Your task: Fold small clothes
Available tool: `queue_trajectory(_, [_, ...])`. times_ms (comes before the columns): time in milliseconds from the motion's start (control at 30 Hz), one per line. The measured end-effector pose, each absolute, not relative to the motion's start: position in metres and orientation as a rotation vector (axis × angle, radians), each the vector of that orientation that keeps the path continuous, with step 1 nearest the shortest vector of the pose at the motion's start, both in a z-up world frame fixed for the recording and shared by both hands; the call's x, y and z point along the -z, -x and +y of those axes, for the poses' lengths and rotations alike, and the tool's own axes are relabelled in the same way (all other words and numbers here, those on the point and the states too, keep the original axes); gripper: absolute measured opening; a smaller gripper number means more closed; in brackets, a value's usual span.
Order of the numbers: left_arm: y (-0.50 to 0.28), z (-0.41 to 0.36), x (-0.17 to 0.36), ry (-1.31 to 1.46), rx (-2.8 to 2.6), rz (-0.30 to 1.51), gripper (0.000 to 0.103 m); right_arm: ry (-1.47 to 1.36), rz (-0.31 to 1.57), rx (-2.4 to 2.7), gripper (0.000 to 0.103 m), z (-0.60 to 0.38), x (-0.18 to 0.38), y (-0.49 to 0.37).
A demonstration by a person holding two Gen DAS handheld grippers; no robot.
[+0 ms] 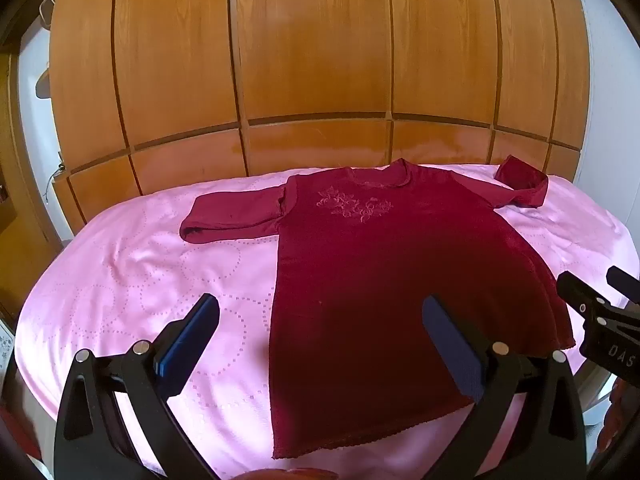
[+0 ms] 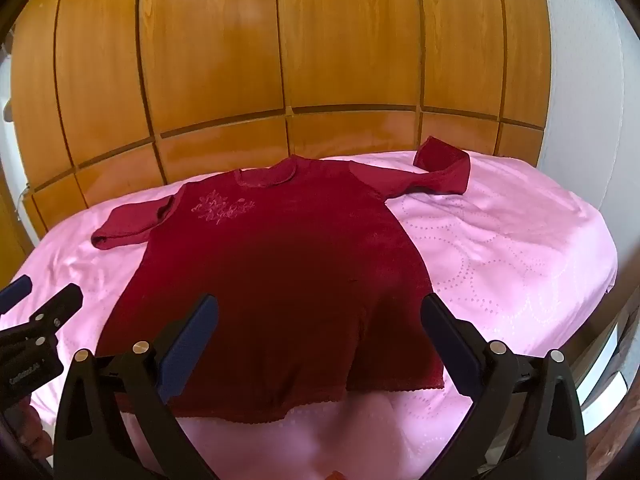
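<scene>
A dark red long-sleeved top (image 1: 360, 264) with pink embroidery on the chest lies flat, face up, on a pink cloth (image 1: 140, 264). Its neck is at the far side, its hem near me. Both sleeves spread outward, cuffs folded back. My left gripper (image 1: 320, 312) is open and empty, above the hem's left part. The right gripper shows at the right edge of that view (image 1: 592, 304). In the right wrist view the top (image 2: 280, 264) lies ahead; my right gripper (image 2: 320, 312) is open and empty above the hem. The left gripper shows at left (image 2: 36, 304).
The pink cloth (image 2: 500, 240) covers a rounded table. A wooden panelled wardrobe (image 1: 312, 60) stands right behind it. A white wall (image 2: 576, 100) is at the right. The table edge falls away close at the right and near side.
</scene>
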State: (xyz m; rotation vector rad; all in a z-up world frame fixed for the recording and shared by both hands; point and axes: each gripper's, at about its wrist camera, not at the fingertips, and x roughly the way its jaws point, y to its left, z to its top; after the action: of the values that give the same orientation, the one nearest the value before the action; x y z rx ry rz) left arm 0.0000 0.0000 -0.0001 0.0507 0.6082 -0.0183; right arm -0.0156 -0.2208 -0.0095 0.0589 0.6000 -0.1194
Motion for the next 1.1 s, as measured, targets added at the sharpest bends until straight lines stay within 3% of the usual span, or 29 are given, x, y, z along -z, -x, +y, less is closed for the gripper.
queue_trajectory(1100, [-0.001,-0.006,0.008,-0.054,0.031,0.639,0.101,-0.082,0.636,0.128,0.100,-0.229,0.017,0.011])
